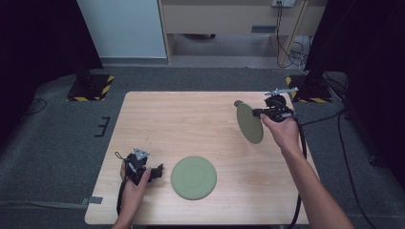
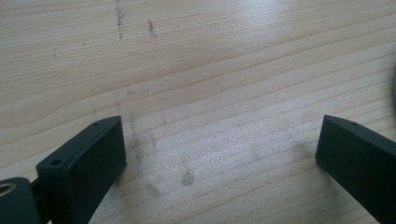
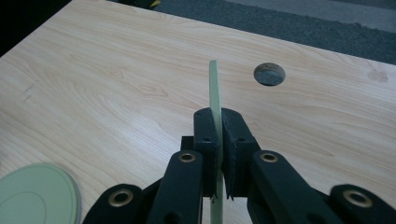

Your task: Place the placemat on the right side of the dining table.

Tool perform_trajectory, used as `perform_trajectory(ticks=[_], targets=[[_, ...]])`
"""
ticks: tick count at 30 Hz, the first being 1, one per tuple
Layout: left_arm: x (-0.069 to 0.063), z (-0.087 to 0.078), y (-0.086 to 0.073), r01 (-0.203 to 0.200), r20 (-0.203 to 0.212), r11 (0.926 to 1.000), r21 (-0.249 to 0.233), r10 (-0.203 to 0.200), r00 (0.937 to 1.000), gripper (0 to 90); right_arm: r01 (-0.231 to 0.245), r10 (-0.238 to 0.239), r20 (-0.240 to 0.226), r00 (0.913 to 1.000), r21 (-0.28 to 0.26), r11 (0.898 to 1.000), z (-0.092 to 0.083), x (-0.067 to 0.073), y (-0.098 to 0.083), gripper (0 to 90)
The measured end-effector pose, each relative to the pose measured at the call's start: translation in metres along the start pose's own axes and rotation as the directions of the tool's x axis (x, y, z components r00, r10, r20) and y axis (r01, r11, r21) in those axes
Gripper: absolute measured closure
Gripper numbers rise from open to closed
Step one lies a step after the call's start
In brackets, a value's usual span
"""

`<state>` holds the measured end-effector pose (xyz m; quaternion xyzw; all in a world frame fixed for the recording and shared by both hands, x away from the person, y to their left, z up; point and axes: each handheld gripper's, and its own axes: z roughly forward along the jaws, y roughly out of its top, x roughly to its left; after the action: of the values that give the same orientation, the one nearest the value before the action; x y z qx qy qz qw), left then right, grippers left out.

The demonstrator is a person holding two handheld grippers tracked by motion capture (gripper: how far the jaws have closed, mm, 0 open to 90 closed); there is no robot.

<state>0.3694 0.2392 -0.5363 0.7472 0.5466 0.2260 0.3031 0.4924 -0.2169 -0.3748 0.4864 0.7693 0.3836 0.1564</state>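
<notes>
Green plate (image 3: 214, 88) sits on edge between my right gripper's (image 3: 219, 140) jaws, which are pinched tight on its rim, so I'm carrying it upright above the tabletop (image 1: 191, 119) toward the far right corner, close to the round cable hole (image 3: 269, 73) in the wood. From the high view the same plate (image 1: 250, 123) hangs off the right gripper (image 1: 265, 113) clear of the surface, well apart from the second green plate (image 1: 193, 177) that lies flat near the front edge, about mid-width. My left gripper (image 1: 155, 172) rests low by the front left corner, just beside that flat plate but not touching it; its jaws stand wide open over bare wood with nothing between them. As I read it, the pick-up of one plate is done and it is in transit; what remains looks like bringing it over and setting it down, likely onto or beside the flat one
</notes>
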Motion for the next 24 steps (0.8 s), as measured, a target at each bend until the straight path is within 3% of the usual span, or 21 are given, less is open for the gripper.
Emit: perform_trajectory(ticks=[24], targets=[[0.0, 0.0, 0.0, 0.0, 0.0, 1.0, 0.0, 0.0, 1.0, 1.0, -0.047, 0.047, 0.054, 0.9974, 0.002, 0.999, 0.0, -0.028, -0.017, 86.1]])
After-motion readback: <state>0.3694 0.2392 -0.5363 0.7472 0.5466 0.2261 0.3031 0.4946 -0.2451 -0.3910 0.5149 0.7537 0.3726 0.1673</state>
